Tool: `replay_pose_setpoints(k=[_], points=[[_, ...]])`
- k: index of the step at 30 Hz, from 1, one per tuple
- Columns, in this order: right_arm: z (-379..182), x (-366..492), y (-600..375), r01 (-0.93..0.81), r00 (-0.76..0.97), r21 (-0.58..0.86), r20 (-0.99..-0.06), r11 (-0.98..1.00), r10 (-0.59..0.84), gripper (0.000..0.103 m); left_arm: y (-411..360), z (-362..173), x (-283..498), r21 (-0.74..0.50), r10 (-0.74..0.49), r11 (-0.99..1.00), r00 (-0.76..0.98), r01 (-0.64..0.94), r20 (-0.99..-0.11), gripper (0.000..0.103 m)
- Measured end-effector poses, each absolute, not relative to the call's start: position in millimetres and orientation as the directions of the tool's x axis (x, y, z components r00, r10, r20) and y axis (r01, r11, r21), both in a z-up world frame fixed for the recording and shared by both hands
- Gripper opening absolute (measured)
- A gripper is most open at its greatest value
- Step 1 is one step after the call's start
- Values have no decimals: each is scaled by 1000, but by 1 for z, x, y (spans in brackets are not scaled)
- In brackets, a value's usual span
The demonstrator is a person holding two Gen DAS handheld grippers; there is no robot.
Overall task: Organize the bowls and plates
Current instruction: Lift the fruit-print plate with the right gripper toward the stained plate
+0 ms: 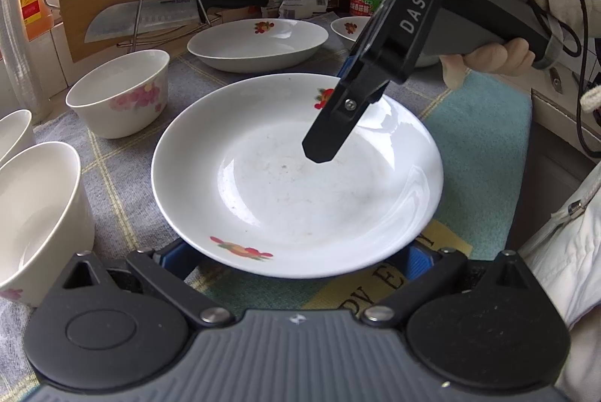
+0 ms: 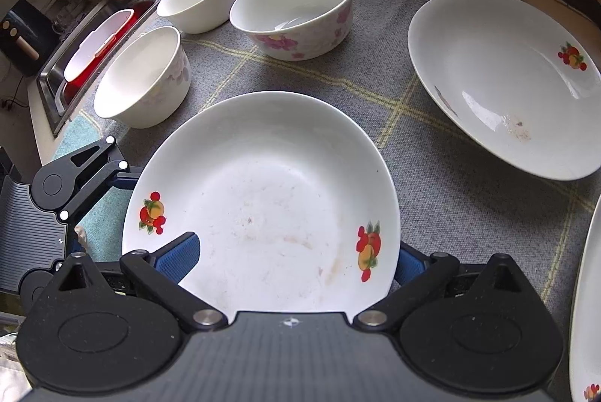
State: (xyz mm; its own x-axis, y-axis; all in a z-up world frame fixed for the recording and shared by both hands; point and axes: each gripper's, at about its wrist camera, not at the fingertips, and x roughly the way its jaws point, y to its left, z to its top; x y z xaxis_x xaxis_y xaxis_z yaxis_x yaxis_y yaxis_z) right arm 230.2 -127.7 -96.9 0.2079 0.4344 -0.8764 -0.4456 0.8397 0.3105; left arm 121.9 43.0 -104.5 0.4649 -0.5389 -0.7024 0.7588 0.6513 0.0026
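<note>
- Right gripper stands with its blue pads on both sides of the near rim of the fruit-printed plate; one finger lies over the rim, the other seems to be beside or under it, and whether it really pinches the rim cannot be told.
- Left gripper is at the opposite rim of the same plate, fingers spread wide, with the plate edge above them; it appears released.
- That plate rests, or is barely lifted, on the grey cloth, in the middle of the other dishes.
- Judging by the layout, little is done: a second plate lies apart behind the central plate, a third plate shows only its edge, and three bowls stand separately, none stacked.
- The person's hand holds the right tool steeply tilted, its tip pointing down into the plate from the far side.
</note>
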Motion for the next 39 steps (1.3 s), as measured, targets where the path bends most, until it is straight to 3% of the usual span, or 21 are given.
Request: replay_pose_setpoints(k=[13,28,39], points=[[-96,240,-122,-496,168,300,-887,815,429,103,48,-102,129,-9,-567,599,417,801,-710,101],[-96,246,-117,-433,185,294,-896,852,403,103,50,-100,134,-24,-577,582,392,813,-716,101],[-96,252,-127,-414,146,367,-876,833,459,103,50,-101,136,-18,-579,567,383,823,-720,101]])
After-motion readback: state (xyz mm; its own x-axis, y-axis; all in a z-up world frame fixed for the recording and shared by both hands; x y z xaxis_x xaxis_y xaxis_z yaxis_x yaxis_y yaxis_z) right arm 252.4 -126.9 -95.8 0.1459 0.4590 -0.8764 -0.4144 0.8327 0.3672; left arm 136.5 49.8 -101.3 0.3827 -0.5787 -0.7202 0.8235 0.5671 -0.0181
